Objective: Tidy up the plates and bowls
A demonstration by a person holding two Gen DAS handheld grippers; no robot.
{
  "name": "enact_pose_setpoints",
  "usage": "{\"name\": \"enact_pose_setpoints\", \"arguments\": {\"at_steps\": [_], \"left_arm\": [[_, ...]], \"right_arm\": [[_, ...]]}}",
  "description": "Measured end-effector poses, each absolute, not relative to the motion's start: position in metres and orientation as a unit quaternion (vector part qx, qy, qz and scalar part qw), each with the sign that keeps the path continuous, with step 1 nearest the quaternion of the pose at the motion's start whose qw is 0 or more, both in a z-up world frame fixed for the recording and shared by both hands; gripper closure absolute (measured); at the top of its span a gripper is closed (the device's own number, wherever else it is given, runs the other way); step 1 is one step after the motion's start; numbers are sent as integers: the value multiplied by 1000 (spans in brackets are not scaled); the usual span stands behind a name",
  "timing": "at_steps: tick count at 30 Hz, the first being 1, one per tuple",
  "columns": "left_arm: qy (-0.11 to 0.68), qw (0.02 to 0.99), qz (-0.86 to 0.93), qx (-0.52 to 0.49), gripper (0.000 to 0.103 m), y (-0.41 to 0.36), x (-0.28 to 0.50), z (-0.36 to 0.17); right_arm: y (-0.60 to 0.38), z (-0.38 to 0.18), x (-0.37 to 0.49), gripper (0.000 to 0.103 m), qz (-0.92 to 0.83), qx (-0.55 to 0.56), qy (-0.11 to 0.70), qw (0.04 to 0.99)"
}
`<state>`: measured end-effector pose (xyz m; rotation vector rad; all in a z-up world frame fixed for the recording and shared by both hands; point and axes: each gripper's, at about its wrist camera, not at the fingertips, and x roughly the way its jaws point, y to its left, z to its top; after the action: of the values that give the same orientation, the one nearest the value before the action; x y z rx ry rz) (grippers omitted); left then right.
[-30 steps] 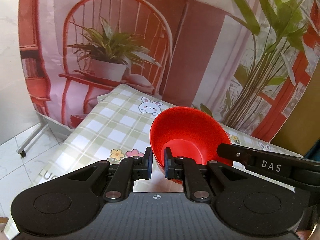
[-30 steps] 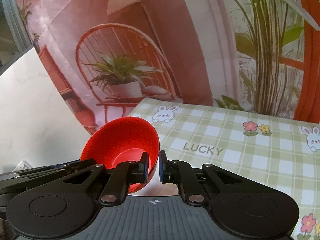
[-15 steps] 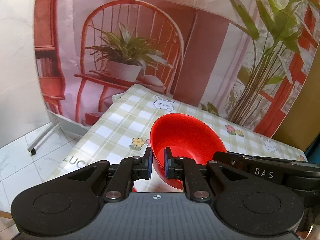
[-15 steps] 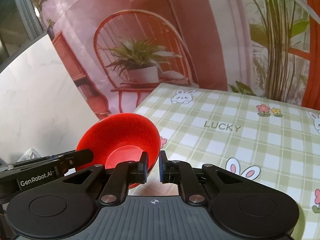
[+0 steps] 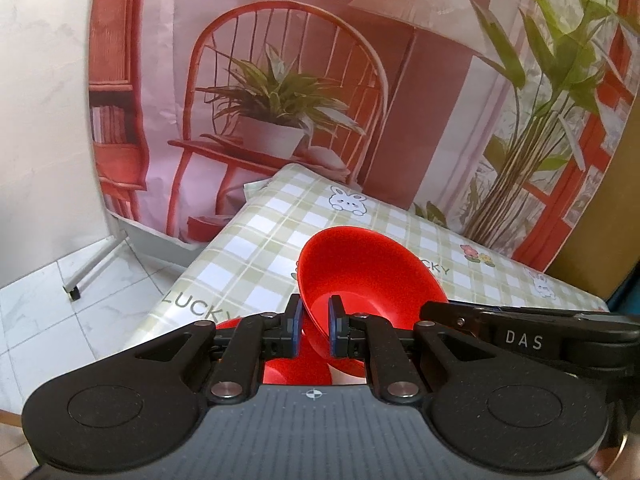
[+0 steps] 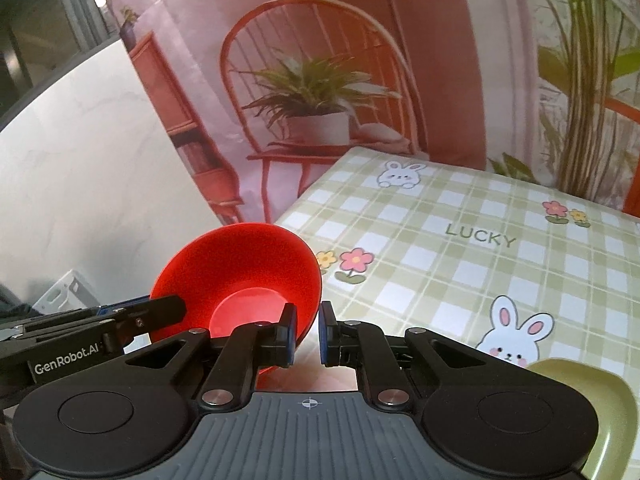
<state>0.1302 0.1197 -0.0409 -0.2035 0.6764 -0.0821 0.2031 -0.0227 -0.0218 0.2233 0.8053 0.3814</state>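
Note:
A red bowl (image 5: 368,276) is held in the air over the near left part of the checked table (image 5: 276,224). My left gripper (image 5: 314,326) is shut on its left rim. My right gripper (image 6: 307,334) is shut on its right rim, and the bowl (image 6: 240,276) shows left of centre in the right wrist view. Each gripper's arm shows in the other's view. A second red dish (image 5: 296,372) lies below the bowl, mostly hidden by my left gripper. A green dish (image 6: 600,392) sits at the table's near right.
The tablecloth (image 6: 480,240) carries rabbits, flowers and the word LUCKY. A printed backdrop (image 5: 320,80) with a chair and plants hangs behind the table. Tiled floor (image 5: 60,300) and a white panel's foot lie to the left.
Both grippers have carried the red bowl back toward the near edge and lower. The second red dish and the green dish have come into view.

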Motion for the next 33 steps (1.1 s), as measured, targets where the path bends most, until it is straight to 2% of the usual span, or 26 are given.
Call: {"name": "enact_pose_setpoints", "arguments": {"at_steps": [14, 33], "left_arm": [[353, 926, -22, -130, 90, 160, 118, -63], [378, 917, -1, -131, 90, 173, 118, -86]], "right_arm": [[20, -41, 205, 90, 218, 77, 417, 879], [47, -68, 210, 90, 231, 34, 442, 866]]}}
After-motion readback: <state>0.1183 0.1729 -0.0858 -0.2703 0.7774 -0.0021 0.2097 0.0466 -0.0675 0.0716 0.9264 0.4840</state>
